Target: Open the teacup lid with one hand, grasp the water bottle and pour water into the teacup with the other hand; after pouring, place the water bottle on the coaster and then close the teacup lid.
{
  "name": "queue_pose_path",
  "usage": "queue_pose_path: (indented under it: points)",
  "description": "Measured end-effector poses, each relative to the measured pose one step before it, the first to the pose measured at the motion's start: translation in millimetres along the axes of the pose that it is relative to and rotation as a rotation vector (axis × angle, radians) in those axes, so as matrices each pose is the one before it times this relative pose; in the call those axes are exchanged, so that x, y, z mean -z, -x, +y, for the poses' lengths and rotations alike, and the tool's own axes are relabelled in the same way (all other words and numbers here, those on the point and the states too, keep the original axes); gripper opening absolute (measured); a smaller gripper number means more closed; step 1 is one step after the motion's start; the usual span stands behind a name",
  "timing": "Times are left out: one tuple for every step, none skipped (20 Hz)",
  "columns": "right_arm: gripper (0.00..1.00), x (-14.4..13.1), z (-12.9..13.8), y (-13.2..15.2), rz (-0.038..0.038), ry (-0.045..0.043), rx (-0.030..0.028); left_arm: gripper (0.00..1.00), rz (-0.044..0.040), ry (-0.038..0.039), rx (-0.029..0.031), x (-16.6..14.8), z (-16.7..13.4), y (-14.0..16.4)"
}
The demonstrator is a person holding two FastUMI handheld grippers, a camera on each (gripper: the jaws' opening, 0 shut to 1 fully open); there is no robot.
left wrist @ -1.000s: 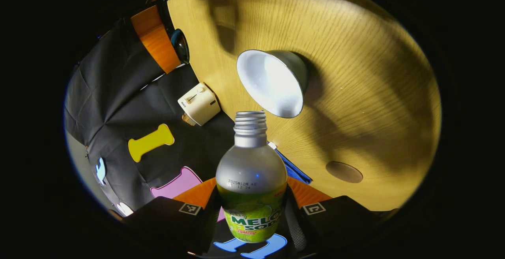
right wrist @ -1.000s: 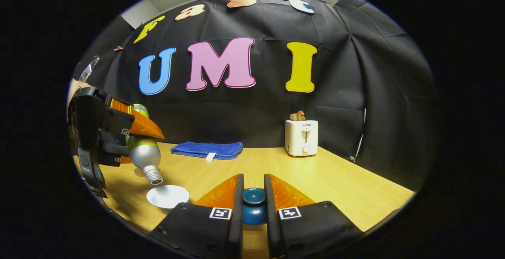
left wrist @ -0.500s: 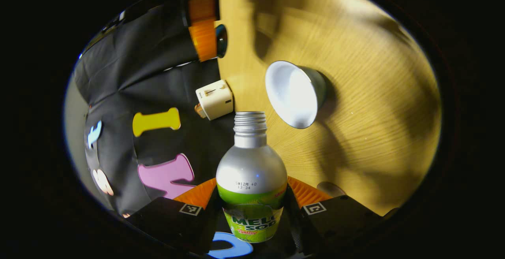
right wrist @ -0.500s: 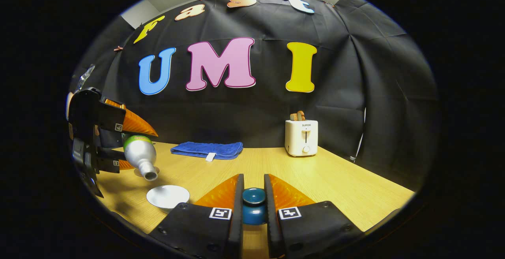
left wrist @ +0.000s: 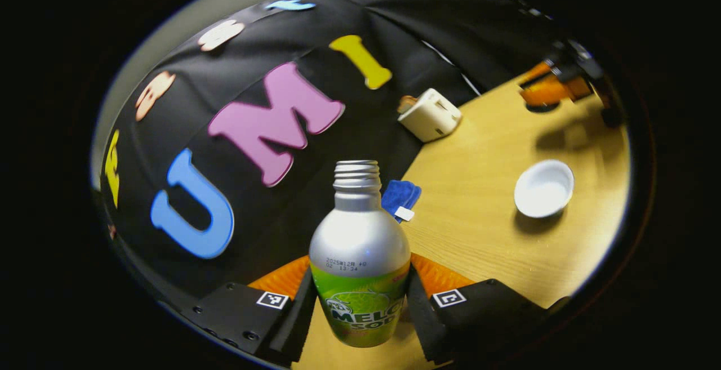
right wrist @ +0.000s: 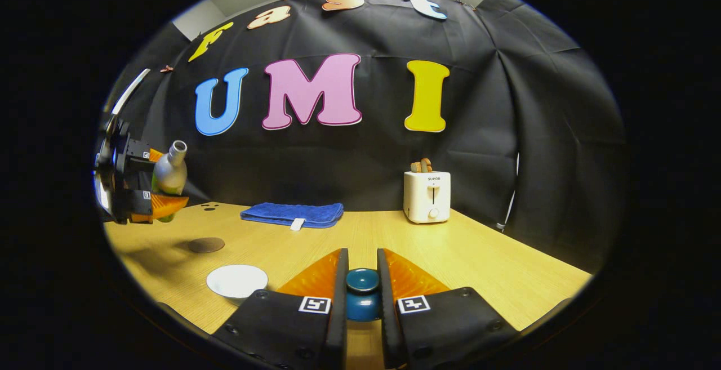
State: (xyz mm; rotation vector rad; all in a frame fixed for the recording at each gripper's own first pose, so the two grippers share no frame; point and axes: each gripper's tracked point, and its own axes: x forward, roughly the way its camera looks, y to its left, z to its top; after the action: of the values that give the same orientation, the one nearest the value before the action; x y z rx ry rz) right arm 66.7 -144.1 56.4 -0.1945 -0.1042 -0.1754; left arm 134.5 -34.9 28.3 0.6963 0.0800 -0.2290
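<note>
the wooden table spreads under both my grippers, with the blue towel and toaster at the back. my left gripper is clamped on the water bottle, its fingers pressing the labelled body from both sides, neck up and uncapped, held in the air well left of the teacup. i judge the pouring is finished and the step in hand is setting the bottle down: next i must lower it upright onto the coaster, the dark disc just behind the open cup. my right gripper pinches the teacup lid by its blue knob, held just right of the cup, ready for closing.
</note>
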Motion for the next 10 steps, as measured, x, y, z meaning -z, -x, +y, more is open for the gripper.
queue_pose_path:
  points:
    - [0.29,0.13,-0.09,-0.01,-0.00023,-0.00056,0.00183,0.77,-0.00956,0.11738,-0.01722,0.3,10.43,-3.43]
    - [0.29,-0.31,0.33,0.36,-0.0003,0.00063,-0.00009,0.77,-0.0087,0.11,-0.01159,2.06,8.47,-5.48]
    - [0.29,0.01,-0.27,-0.44,-0.00001,-0.00045,0.00015,0.78,-0.00327,0.10362,-0.00632,1.52,2.65,-14.51]
    - [0.29,0.0,0.27,0.22,0.00001,0.00015,-0.00016,0.77,-0.01004,0.09633,0.00226,4.81,3.65,-5.04]
    - [0.29,0.0,-0.13,0.08,-0.00008,-0.00011,0.00001,0.78,-0.00309,0.08505,-0.00437,6.13,4.6,-7.59]
    - [0.29,0.19,-0.02,-0.5,0.00009,0.00005,0.00011,0.77,-0.00399,0.07205,0.00308,5.56,3.19,-5.41]
    - [0.29,-0.27,-0.01,0.19,-0.00037,0.00017,-0.00004,0.78,0.00122,0.06311,0.0062,5.52,2.59,-4.06]
    - [0.29,-0.03,0.06,0.17,0.00032,-0.00024,0.00006,0.78,0.0049,0.04783,0.00479,4.91,2.19,-3.5]
    - [0.29,0.25,0.25,0.32,-0.00022,0.00015,-0.00004,0.78,-0.00564,0.0237,-0.00798,2.75,5.64,-4.25]
    - [0.29,-0.44,-0.07,-0.39,-0.00006,-0.00011,-0.00012,0.78,-0.00753,0.01186,-0.01654,1.39,6.38,-2.83]
